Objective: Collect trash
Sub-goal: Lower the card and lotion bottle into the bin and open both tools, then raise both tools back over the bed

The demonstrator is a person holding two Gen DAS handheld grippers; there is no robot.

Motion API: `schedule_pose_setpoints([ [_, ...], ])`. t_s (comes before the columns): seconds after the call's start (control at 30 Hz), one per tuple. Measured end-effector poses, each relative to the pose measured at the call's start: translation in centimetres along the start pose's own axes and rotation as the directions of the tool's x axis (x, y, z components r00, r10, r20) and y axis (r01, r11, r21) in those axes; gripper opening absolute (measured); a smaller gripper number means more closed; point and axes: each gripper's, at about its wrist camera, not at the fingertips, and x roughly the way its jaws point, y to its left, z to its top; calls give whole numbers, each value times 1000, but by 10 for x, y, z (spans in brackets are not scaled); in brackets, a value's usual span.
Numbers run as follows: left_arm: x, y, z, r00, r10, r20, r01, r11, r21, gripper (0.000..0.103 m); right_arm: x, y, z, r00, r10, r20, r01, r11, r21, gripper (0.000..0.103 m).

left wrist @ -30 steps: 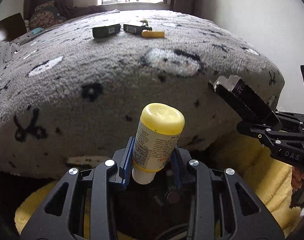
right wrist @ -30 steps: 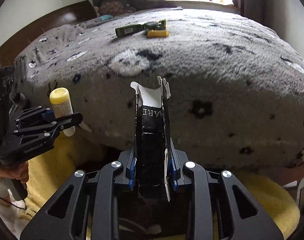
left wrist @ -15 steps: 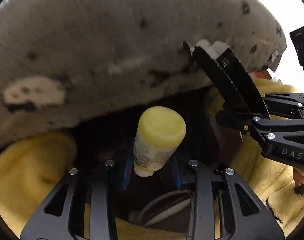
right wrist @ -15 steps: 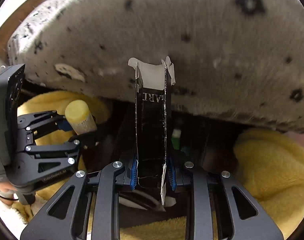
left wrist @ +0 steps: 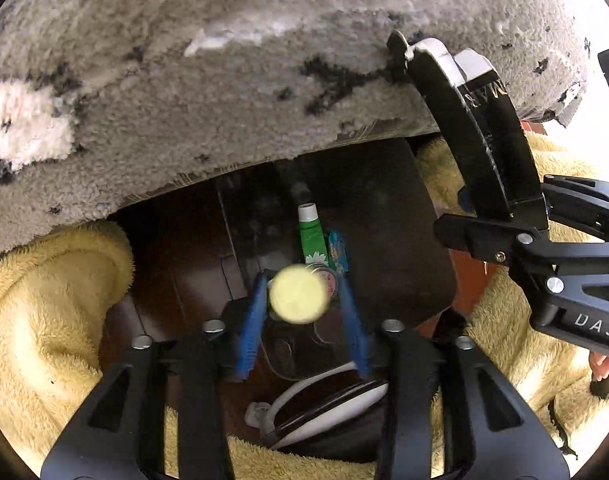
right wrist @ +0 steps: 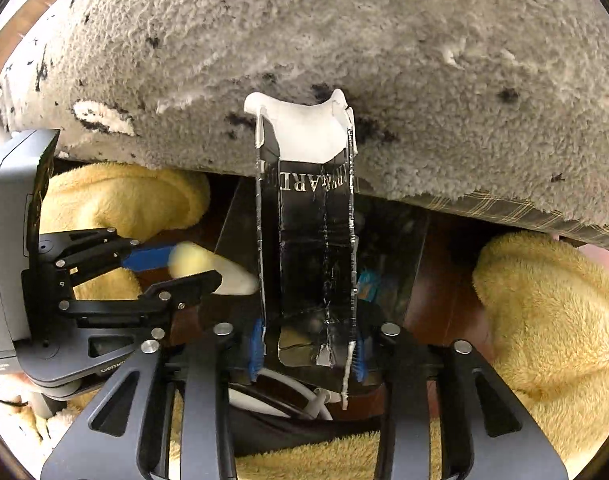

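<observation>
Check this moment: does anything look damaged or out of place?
Yes. The black carton between the right gripper's opening jaws is crushed flat, its white top flaps torn open. The yellow-capped bottle sits blurred between the left gripper's opening jaws, apparently dropping free. Both fit trash disposal.

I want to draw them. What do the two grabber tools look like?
Both are black plastic two-finger grippers with silver screws. The left gripper and right gripper have blue rubber pads inside the fingers. White letters "DAS" mark the right one, and a grey box sits on the left one.
</observation>
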Motion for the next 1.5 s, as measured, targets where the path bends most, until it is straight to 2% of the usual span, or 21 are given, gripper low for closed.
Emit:
schedule_pose_setpoints([
  [0.07, -1, 2, -3, 1000, 2, 6, -2, 1000, 3, 46, -3, -1, 2, 1000, 1, -1, -1, 1000, 6, 51],
  [0.33, -19, -2, 2, 998, 36, 45, -37, 999, 22, 55, -20, -18, 12, 1000, -11, 29, 11, 1000, 18, 52],
  [0.53, -61, 1, 9, 989, 49, 142, -53, 998, 27, 62, -65, -24, 22, 990, -20, 138, 21, 1000, -1, 52],
  [0.63, -93, 6, 16, 973, 55, 222, -62, 998, 24, 64, -102, -26, 35, 971, -38, 236, 44, 999, -21, 53],
  [0.7, -116, 12, 24, 958, 71, 277, -80, 997, 23, 65, -126, -26, 47, 951, -54, 305, 66, 997, -30, 55],
  [0.77, -138, 12, 34, 939, 91, 332, -106, 994, 26, 67, -148, -27, 59, 926, -69, 372, 89, 995, -38, 62],
  [0.87, -165, 21, 50, 908, 131, 399, -148, 989, 12, 71, -170, -28, 83, 895, -89, 438, 120, 992, -44, 62],
  [0.97, -181, 35, 71, 882, 165, 441, -176, 984, -15, 72, -180, -27, 109, 873, -97, 478, 137, 989, -49, 62],
  [1.07, -186, 54, 102, 878, 188, 441, -180, 982, -60, 72, -178, -27, 143, 875, -87, 476, 129, 990, -56, 62],
  [1.3, -195, 92, 169, 860, 248, 445, -210, 969, -132, 72, -144, -4, 225, 883, -120, 454, 180, 979, -91, 62],
  [1.5, -188, 114, 211, 867, 232, 440, -180, 971, -156, 72, -111, 10, 270, 893, -145, 426, 220, 967, -132, 62],
])
